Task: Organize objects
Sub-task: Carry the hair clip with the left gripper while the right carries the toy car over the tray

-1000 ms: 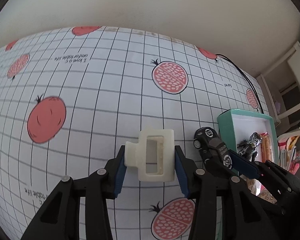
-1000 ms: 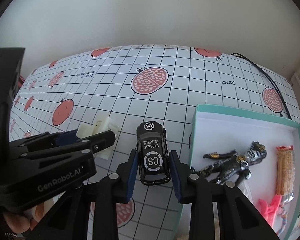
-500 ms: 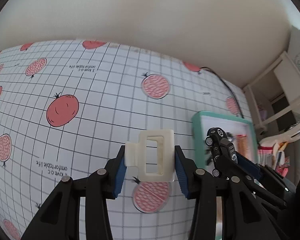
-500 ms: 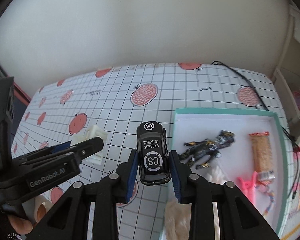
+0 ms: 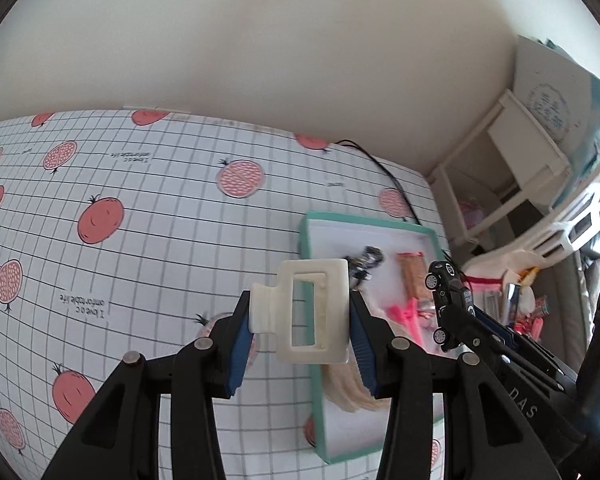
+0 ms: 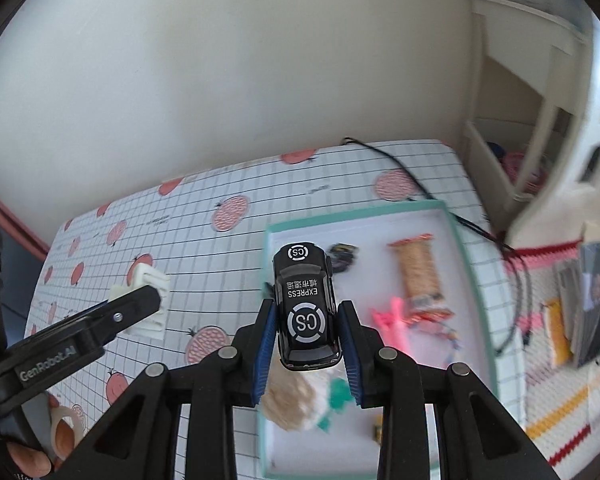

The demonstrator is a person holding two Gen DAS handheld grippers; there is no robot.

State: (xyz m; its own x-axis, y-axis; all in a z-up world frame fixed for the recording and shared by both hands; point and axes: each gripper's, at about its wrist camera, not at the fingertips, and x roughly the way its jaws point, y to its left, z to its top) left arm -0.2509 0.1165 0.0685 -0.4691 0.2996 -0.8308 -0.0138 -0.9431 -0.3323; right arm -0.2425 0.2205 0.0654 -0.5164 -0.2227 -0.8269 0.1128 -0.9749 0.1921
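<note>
My left gripper [image 5: 300, 322] is shut on a cream hair claw clip [image 5: 312, 312], held in the air near the left rim of the teal box [image 5: 305, 240]. From the right wrist view the same clip [image 6: 148, 294] shows at the left, in the left gripper's fingers [image 6: 134, 308]. My right gripper [image 6: 306, 330] is shut on a black toy car [image 6: 305, 304] marked "CS EXPRESS", raised above the teal box [image 6: 466, 264]. The car [image 5: 446, 304] also appears at the right of the left wrist view, over the box.
Inside the box lie a dark figure [image 6: 342, 256], a wrapped snack [image 6: 418, 276], a pink item [image 6: 392, 324] and a cream furry toy [image 6: 292, 398]. A black cable [image 5: 392, 184] runs across the pomegranate-print cloth [image 5: 140, 208]. White shelving [image 5: 516, 168] and clutter stand beyond the table's right edge.
Both grippers have risen and moved right, each keeping its object. The car now hangs over the box interior, and the clip has reached the box's left rim.
</note>
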